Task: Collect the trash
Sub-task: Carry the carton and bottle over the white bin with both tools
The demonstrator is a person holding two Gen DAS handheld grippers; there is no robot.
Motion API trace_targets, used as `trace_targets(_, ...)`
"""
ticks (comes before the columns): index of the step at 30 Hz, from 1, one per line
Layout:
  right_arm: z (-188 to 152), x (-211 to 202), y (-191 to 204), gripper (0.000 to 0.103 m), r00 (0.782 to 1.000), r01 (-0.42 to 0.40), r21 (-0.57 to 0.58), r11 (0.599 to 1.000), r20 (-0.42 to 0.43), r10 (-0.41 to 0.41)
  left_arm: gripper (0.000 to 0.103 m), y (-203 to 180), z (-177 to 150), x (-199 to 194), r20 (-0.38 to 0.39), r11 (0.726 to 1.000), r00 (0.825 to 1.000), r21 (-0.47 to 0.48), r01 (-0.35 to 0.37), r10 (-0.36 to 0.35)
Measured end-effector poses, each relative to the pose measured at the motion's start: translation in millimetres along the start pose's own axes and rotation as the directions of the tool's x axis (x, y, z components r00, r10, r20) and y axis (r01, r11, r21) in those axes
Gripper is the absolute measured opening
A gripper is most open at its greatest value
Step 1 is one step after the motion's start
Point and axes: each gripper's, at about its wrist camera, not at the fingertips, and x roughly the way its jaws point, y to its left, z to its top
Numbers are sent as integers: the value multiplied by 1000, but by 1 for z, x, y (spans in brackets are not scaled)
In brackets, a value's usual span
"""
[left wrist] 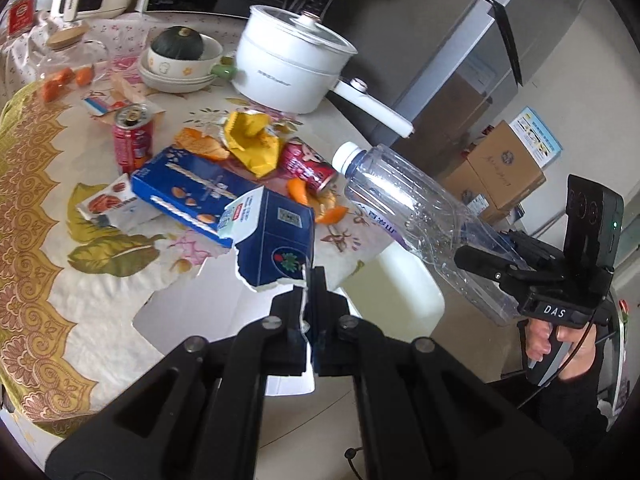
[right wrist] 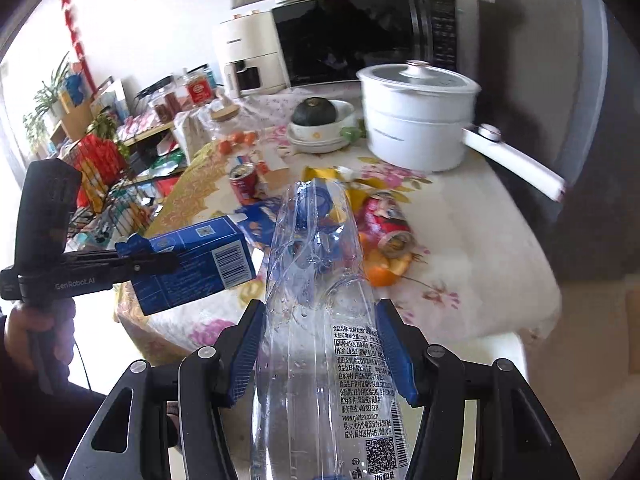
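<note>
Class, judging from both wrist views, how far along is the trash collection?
Nothing visibly binned yet. In hand: left gripper clamps the torn blue carton; right gripper clamps the clear bottle. Left on the table: two red cans, yellow wrapper, orange peels.

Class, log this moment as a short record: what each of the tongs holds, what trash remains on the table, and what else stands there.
left tongs: shut on torn blue carton
right tongs: shut on clear plastic bottle
trash on table: upright red can, tipped red can, yellow wrapper, orange peels, blue box
not trash: white pot, squash in bowl
</note>
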Motion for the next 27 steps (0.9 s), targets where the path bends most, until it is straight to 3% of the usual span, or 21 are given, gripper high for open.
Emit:
trace_targets(14, -82, -37, -116, 59, 978, 193, 208, 959, -125, -169, 2, -114, -9, 89, -148, 979, 983, 156, 132, -109)
trace_targets(19, -115, -40, -152, 59, 960, 248, 253, 935, -192, -202, 2, -138, -18, 127, -201, 974, 975, 185, 127, -89)
trace_targets(27, -140, -35, -185, 59, 938, 293, 282, 913, -270, -218, 2, -156, -25, 168, -230, 973, 973, 216, 80, -29)
